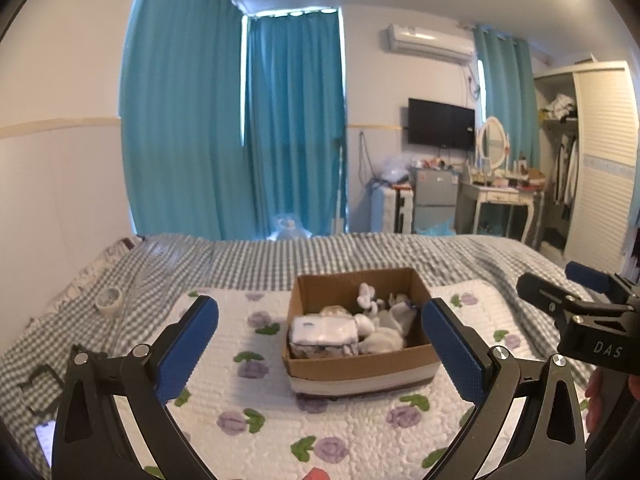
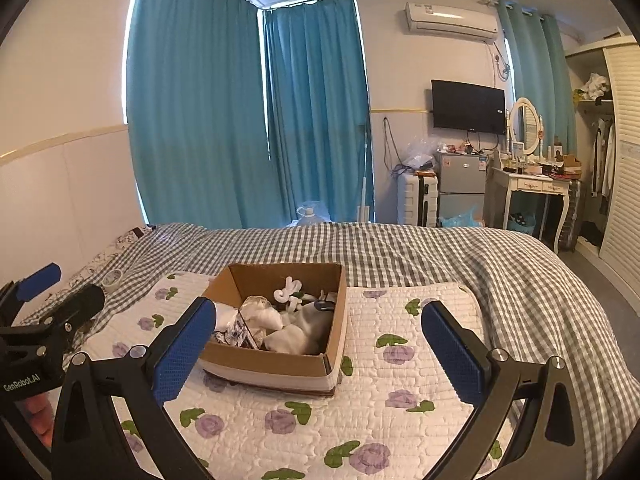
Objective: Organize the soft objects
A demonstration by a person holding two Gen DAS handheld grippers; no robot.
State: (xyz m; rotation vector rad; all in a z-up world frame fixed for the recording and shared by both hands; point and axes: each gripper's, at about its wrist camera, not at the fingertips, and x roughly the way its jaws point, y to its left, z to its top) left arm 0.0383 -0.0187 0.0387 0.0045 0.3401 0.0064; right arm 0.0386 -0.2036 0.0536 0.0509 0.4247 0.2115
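Note:
A brown cardboard box (image 1: 360, 364) (image 2: 276, 362) stands on a white floral quilted mat (image 1: 352, 432) (image 2: 384, 412) on the bed. Inside lie several soft white and grey items (image 1: 384, 334) (image 2: 296, 332), a folded white bundle (image 1: 324, 330) and a small white plush (image 1: 366, 294) (image 2: 289, 290). My left gripper (image 1: 320, 344) is open and empty, its blue pads either side of the box, held short of it. My right gripper (image 2: 320, 344) is open and empty, just right of the box. Each gripper shows at the edge of the other's view.
A roll of tape (image 1: 109, 299) (image 2: 112, 278) lies on the grey checked bedspread (image 2: 460, 256) to the left. A phone (image 1: 46, 438) lies at the bed's near left. Blue curtains, a suitcase, a small fridge, a dressing table and a wardrobe stand beyond the bed.

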